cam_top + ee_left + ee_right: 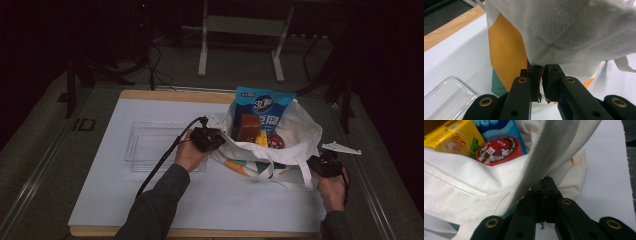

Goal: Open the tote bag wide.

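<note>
A: Tote bag (270,150) position: we find it on the white board (100,200) of the desk (60,150), right of centre, mouth open and facing up.

B: Confirmed. Working from the left, we first note a clear plastic tray (150,145) lying flat on the board, just beside the bag.

A: Next, the left tongs (209,137). We see them at the bag's left rim. In the left gripper view the jaws are pressed together on a fold of the white fabric (564,37), pinching it.

B: Contents, left to right: we see a brown box (248,127) upright, a blue snack packet (264,107) standing behind it, a yellow carton (451,140), and a round red M&M's tin (499,150).

A: Right tongs (324,165): we place them at the bag's right side. In the right gripper view the jaws are closed hard, with the bag's strap (554,155) running down into them. We read that as a pinch on the strap.
</note>
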`<state>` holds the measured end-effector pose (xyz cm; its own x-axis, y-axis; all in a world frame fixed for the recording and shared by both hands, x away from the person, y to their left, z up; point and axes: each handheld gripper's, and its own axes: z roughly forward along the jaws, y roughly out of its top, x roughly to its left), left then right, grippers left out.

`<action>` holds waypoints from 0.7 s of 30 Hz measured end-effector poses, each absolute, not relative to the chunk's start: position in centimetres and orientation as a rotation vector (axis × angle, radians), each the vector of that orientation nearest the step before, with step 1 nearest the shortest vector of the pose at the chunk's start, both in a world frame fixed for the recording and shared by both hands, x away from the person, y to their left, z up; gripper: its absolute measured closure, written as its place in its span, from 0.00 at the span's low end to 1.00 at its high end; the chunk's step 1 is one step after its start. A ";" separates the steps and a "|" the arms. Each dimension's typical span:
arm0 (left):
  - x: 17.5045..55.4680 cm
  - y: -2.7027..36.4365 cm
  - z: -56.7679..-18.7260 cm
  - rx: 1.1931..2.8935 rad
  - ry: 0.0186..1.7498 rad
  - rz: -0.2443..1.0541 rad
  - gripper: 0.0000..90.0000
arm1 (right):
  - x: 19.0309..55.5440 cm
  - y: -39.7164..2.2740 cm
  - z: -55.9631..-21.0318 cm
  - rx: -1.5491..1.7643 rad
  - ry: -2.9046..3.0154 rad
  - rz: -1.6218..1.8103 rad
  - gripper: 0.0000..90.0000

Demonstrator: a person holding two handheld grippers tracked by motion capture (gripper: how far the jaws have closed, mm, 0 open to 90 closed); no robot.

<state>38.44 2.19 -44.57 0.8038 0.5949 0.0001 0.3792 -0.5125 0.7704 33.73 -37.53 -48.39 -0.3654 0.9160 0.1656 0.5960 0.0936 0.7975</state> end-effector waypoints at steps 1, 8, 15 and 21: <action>38.5 2.2 -44.7 2.173 0.718 0.337 0.94 | 33.7 -37.5 -48.5 1.492 2.008 1.165 0.99; 38.7 1.9 -45.5 2.205 0.726 0.332 0.94 | 33.8 -37.3 -49.3 1.510 2.028 1.153 0.99; 39.0 1.8 -45.9 2.219 0.737 0.323 0.94 | 34.0 -37.0 -50.0 1.529 2.048 1.130 0.99; 39.1 1.7 -46.3 2.227 0.749 0.310 0.94 | 34.2 -36.7 -50.6 1.547 2.076 1.096 0.99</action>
<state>39.12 1.69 -46.34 0.7993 0.6008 -0.0095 0.4184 -0.5451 0.7265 34.24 -36.70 -50.63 -0.3571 0.9169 0.1781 0.6643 0.1153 0.7385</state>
